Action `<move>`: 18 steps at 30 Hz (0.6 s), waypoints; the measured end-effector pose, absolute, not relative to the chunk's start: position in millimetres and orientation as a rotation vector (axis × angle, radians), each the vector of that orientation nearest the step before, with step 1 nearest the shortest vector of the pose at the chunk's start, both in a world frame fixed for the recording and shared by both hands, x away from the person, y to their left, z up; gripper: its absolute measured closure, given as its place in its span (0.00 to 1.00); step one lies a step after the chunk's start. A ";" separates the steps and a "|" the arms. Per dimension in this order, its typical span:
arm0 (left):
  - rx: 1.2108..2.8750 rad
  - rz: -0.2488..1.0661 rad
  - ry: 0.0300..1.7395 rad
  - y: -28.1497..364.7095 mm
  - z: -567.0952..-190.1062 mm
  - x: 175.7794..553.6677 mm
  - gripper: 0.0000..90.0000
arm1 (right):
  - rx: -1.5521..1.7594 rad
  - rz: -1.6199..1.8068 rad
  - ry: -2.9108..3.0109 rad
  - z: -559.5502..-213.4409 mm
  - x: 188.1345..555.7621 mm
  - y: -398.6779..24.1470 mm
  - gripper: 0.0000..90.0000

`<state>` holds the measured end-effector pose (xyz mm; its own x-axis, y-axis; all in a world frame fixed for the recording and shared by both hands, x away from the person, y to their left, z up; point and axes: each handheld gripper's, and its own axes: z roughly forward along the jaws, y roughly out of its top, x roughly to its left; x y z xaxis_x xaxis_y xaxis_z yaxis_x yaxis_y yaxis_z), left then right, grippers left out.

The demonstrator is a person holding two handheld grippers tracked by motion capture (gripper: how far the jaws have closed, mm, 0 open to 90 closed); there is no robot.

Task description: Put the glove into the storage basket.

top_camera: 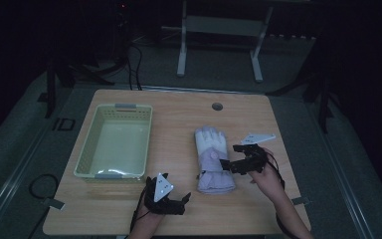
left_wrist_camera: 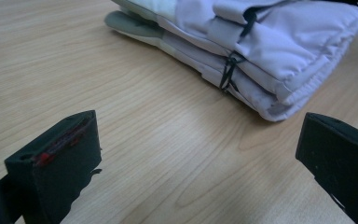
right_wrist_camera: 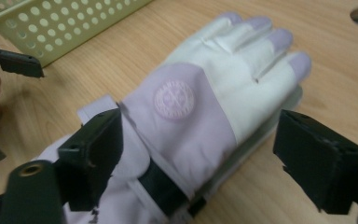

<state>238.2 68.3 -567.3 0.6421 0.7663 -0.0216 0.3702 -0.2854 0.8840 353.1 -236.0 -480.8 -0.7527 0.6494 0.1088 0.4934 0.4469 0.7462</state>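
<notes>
A padded lilac-and-cream fabric glove (top_camera: 212, 159) lies flat on the wood-grain table (top_camera: 179, 214); right gripper (right_wrist_camera: 196, 163) gapes wide above its cuff, gripping nothing; left gripper (left_wrist_camera: 191, 163) also wide.

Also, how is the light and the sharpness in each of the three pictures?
High view: dim, room almost black, only the table, basket and glove lit. Left gripper view: bright, wood grain sharp, the near black jaws soft. Right gripper view: evenly lit, the glove's round badge and fingertips slightly blurred, soft sheen on the wood.
</notes>
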 end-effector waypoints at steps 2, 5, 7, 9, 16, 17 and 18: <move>1.912 0.500 0.890 67.8 -567.2 239.6 0.00 | 1.007 1.186 2.495 -481.6 351.7 -241.8 0.15; 1.934 0.466 0.876 67.3 -565.6 241.6 0.00 | 1.029 1.180 2.449 -482.4 350.4 -251.6 0.15; 1.928 0.438 0.870 67.4 -563.7 242.4 0.00 | 1.058 1.177 2.429 -483.0 351.0 -257.2 0.14; 1.955 0.429 0.887 65.4 -560.2 243.4 0.00 | 1.069 1.188 2.415 -483.0 351.2 -261.5 0.12; 1.960 0.373 0.934 53.7 -538.9 248.0 0.00 | 1.086 1.191 2.383 -480.6 350.2 -268.1 0.22; 1.961 0.357 0.929 51.5 -535.5 250.5 0.00 | 1.090 1.202 2.373 -479.7 350.5 -268.5 0.26; 1.962 0.358 0.930 49.2 -531.6 252.9 0.00 | 1.081 1.202 2.366 -478.9 350.8 -268.3 0.32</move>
<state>252.9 49.2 -531.6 0.6742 0.7301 -0.1112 0.4670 -0.3048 0.8301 350.8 -268.3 -478.9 -0.6831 0.7253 0.0853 0.4967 0.3758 0.7824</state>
